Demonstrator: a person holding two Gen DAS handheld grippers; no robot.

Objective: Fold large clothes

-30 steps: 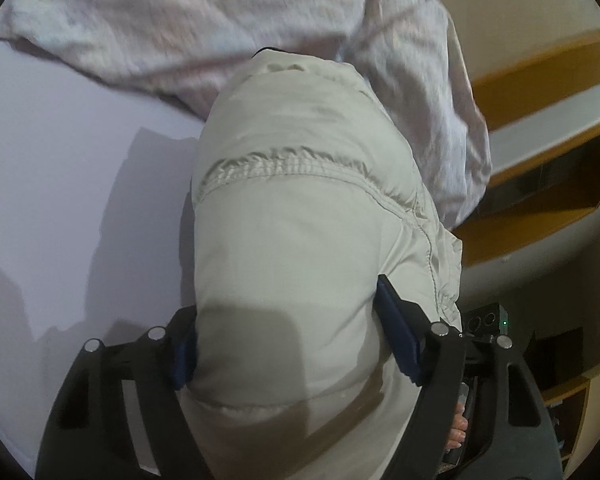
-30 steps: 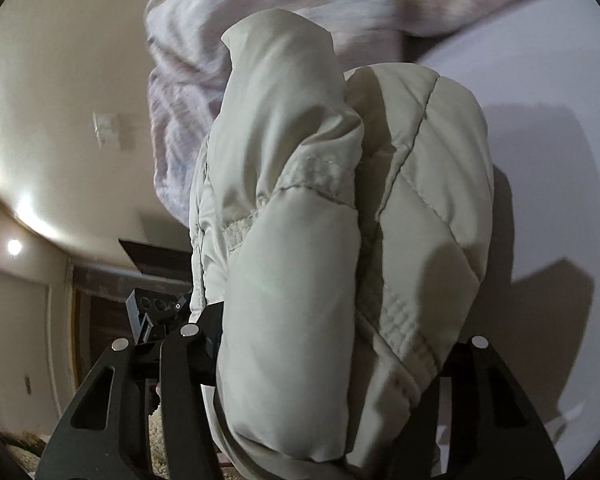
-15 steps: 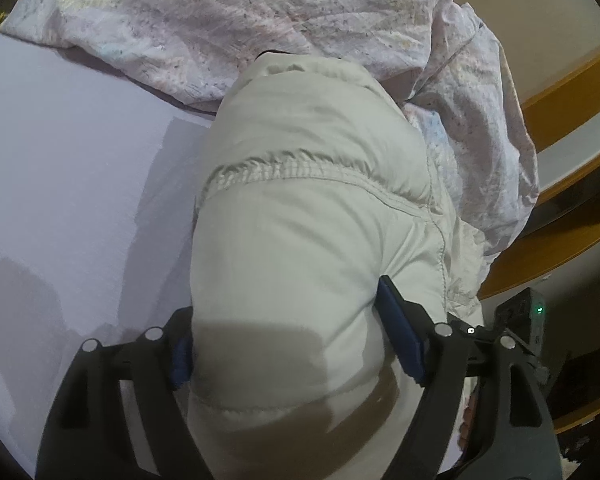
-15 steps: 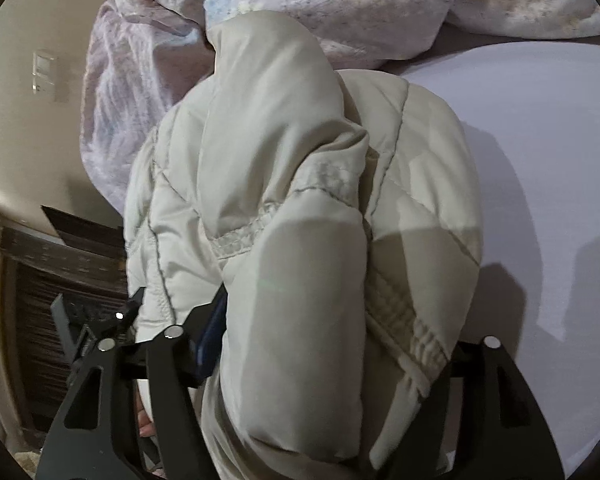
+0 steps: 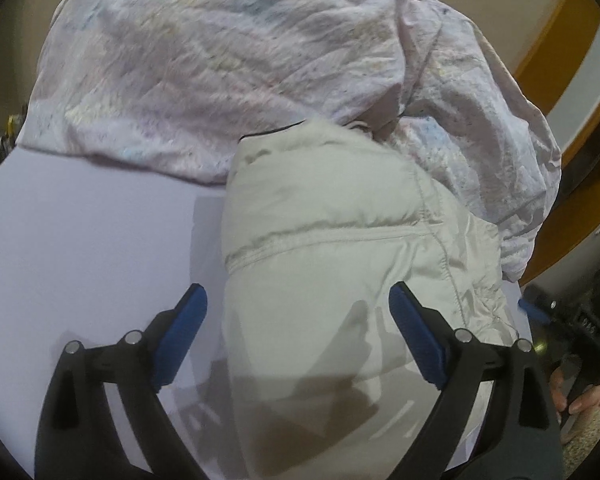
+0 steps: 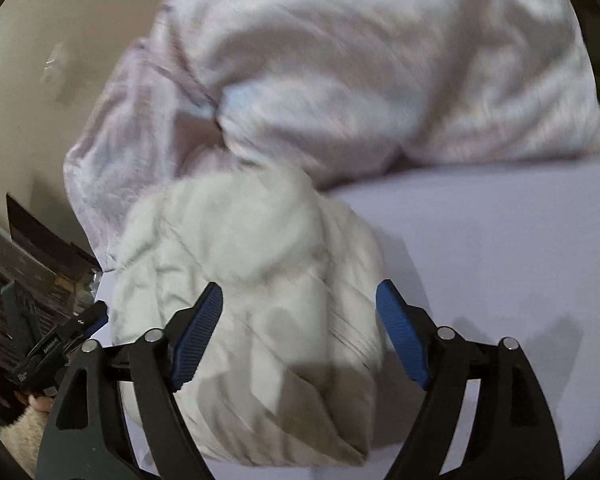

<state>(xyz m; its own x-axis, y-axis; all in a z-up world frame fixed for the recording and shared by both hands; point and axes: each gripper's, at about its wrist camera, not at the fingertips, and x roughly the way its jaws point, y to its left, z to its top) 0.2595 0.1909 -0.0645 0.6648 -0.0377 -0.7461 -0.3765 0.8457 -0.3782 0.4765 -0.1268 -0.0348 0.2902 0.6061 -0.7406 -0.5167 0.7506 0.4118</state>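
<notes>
Both claws spread wide: left gripper and right gripper hover released over the folded puffer jacket, which lies on the lavender sheet beside the rumpled quilt. Looks like set-down; next, probably pressing the bundle flat.

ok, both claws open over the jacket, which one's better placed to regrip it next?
Probably right: the right claw has the jacket centred in its gap. The left claw sits off the jacket's edge, one finger over bare sheet.

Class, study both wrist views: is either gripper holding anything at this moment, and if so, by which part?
Nothing is held. The left gripper and right gripper both stand open, blue pads apart, over the folded cream quilted jacket lying on the pale lilac bed sheet.
</notes>
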